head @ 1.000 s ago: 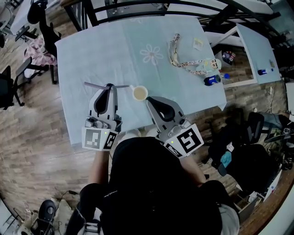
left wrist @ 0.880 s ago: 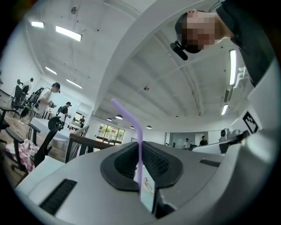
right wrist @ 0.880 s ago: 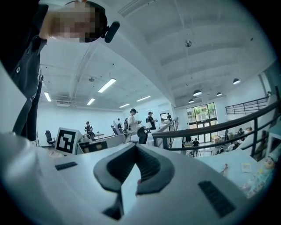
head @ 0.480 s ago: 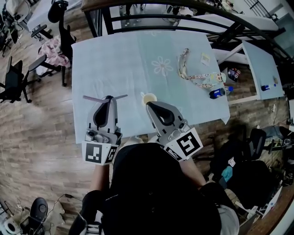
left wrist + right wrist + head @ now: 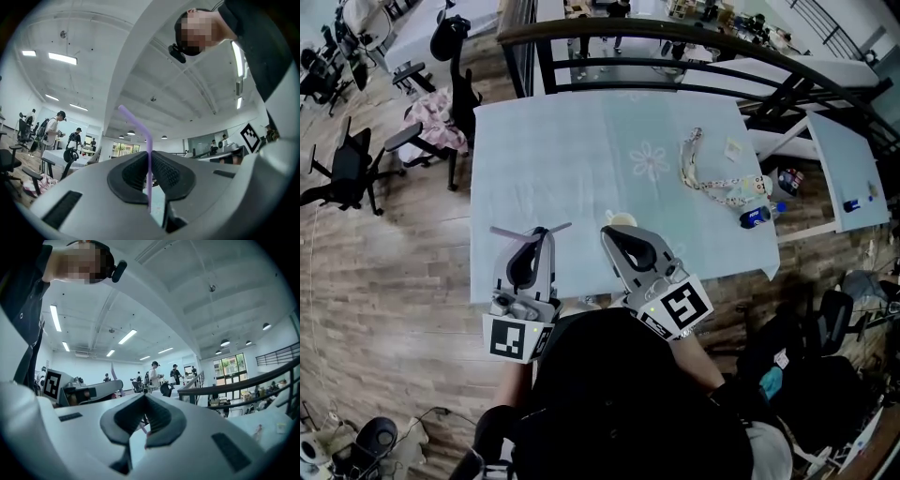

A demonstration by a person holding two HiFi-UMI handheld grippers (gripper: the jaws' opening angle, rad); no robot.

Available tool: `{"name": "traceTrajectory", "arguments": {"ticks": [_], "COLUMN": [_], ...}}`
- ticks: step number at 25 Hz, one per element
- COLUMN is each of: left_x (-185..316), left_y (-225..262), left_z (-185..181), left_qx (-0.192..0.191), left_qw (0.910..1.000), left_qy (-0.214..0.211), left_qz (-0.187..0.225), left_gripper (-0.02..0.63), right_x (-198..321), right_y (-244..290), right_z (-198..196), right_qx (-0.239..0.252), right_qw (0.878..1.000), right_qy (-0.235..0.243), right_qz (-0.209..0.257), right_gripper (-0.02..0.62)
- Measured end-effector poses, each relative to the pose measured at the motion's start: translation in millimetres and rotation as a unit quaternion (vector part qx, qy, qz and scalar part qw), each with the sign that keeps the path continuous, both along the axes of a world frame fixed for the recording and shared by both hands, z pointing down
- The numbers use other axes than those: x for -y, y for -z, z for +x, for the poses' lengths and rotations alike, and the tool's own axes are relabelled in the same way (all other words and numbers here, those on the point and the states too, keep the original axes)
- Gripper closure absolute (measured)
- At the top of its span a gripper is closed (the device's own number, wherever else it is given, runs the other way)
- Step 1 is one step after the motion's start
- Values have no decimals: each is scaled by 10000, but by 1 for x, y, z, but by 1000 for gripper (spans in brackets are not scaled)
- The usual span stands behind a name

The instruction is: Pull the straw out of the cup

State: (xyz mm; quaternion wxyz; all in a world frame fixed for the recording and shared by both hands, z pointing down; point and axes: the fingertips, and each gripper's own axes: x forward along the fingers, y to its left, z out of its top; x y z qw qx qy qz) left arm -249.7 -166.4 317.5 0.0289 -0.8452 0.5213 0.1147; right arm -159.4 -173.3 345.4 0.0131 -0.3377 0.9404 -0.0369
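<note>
A purple bendy straw (image 5: 517, 232) lies crosswise in my left gripper (image 5: 537, 234), whose pads are shut on it. In the left gripper view the straw (image 5: 141, 125) rises between the pads and bends to the upper left. The small paper cup (image 5: 623, 220) stands on the pale blue table (image 5: 581, 131), to the right of the straw's end and apart from it. My right gripper (image 5: 607, 232) hangs just in front of the cup and hides part of it. Its jaws (image 5: 144, 397) meet at the tips, with no cup showing between them.
A patterned lanyard (image 5: 705, 176), a small card (image 5: 733, 145) and a bottle (image 5: 757, 217) lie at the table's right side. A dark railing (image 5: 675, 37) runs behind the table. Office chairs (image 5: 347, 169) stand to the left, and a second table (image 5: 848, 164) to the right.
The left gripper has lifted and drawn the straw leftward, farther from the cup. The right gripper has pulled back a little. The head view has widened.
</note>
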Motion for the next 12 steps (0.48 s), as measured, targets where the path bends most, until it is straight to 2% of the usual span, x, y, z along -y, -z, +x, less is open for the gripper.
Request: {"name": "traceTrajectory", "arguments": {"ticks": [3, 7, 12], "left_x": [-6, -9, -13], "left_y": [3, -7, -8], "left_z": [1, -8, -15], "left_qx": [-48, 96, 165], "left_qw": [10000, 9997, 9993], "left_qy": [8, 167, 277], "left_qz": [67, -125, -169], "left_gripper": [577, 577, 577], "right_x": [-1, -1, -2], "right_y": [3, 3, 6], "right_z": [-5, -12, -25], "right_qx": [40, 17, -22], "right_qw": [9999, 9998, 9992], "right_qy": [82, 193, 389], "right_qz": [43, 51, 82], "right_gripper": [588, 588, 588]}}
